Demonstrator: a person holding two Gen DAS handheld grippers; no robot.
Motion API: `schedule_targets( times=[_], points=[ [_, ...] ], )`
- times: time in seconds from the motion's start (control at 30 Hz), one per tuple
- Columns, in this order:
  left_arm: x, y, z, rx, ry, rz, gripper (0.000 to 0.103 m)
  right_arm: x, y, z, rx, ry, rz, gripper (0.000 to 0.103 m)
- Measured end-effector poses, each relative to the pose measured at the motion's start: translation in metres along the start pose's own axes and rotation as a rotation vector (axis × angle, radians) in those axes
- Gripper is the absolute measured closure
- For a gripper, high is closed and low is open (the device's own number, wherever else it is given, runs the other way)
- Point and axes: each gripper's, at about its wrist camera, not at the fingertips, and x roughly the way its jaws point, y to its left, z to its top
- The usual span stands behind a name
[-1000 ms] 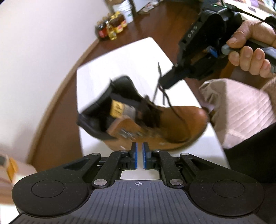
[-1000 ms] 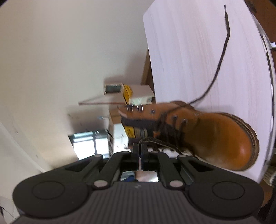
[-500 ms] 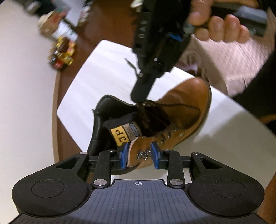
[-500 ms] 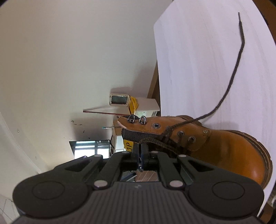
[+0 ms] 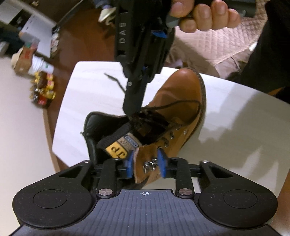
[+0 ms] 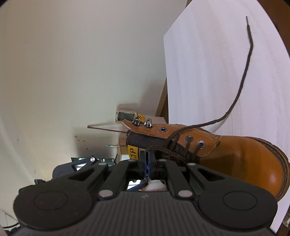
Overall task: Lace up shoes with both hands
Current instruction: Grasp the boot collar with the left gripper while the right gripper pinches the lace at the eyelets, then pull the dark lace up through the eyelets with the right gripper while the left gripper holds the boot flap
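The left gripper (image 5: 145, 164) stands partly open, its blue pads (image 5: 161, 163) on either side of the tan boot's (image 5: 183, 101) upper eyelet flap (image 5: 146, 163), where two metal lace hooks (image 5: 150, 165) sit between them. The left-hand pad looks pressed to the inner face of the flap; whether the right-hand pad touches the leather is not clear, so a firm hold cannot be told.

The right gripper (image 5: 132, 107) comes down from above, a hand (image 5: 204, 14) on its handle, with its fingers closed together at the dark tongue (image 5: 117, 133). In the right wrist view the blue pads (image 6: 149, 163) of the right gripper (image 6: 148, 164) are shut with hardly a gap, and the dark brown lace (image 6: 235, 101) crosses just in front of them at the tongue (image 6: 145, 140); whether the lace is pinched between them is hidden.

The boot (image 6: 235, 156) lies on a white tabletop (image 6: 208, 63), toe away from the left gripper, collar and yellow label (image 5: 116, 152) toward it. One free end of the lace trails loose across the tabletop (image 5: 235, 112).

Beyond the table are a brown wooden floor (image 5: 81, 41), a cluster of small bottles (image 5: 43, 87) by a pale wall (image 6: 72, 63), and pink quilted cloth (image 5: 217, 47) on the far side.
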Motion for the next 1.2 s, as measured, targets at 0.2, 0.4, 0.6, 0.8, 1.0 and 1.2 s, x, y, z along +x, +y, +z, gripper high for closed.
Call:
schedule_targets(
  times=[0.2, 0.4, 0.6, 0.8, 1.0, 1.2],
  points=[
    [-0.007, -0.040, -0.012, 0.240, -0.017, 0.089, 0.088, 0.007, 0.011, -0.008, -0.043, -0.018, 0.006, 0.100],
    [-0.009, -0.065, -0.021, 0.330, -0.024, 0.163, 0.088, 0.020, 0.021, -0.019, -0.125, 0.001, -0.036, 0.100],
    [-0.010, -0.078, -0.027, 0.404, -0.034, 0.215, 0.088, 0.030, 0.028, -0.033, -0.222, 0.017, -0.074, 0.100],
    [-0.010, -0.086, -0.031, 0.417, -0.043, 0.242, 0.088, 0.036, 0.026, -0.036, -0.238, 0.034, -0.091, 0.100],
    [-0.010, -0.084, -0.032, 0.406, -0.047, 0.245, 0.088, 0.039, 0.032, -0.038, -0.275, 0.077, -0.116, 0.100],
    [-0.007, -0.080, -0.028, 0.369, -0.048, 0.268, 0.088, 0.042, 0.036, -0.035, -0.297, 0.110, -0.136, 0.100]
  ],
)
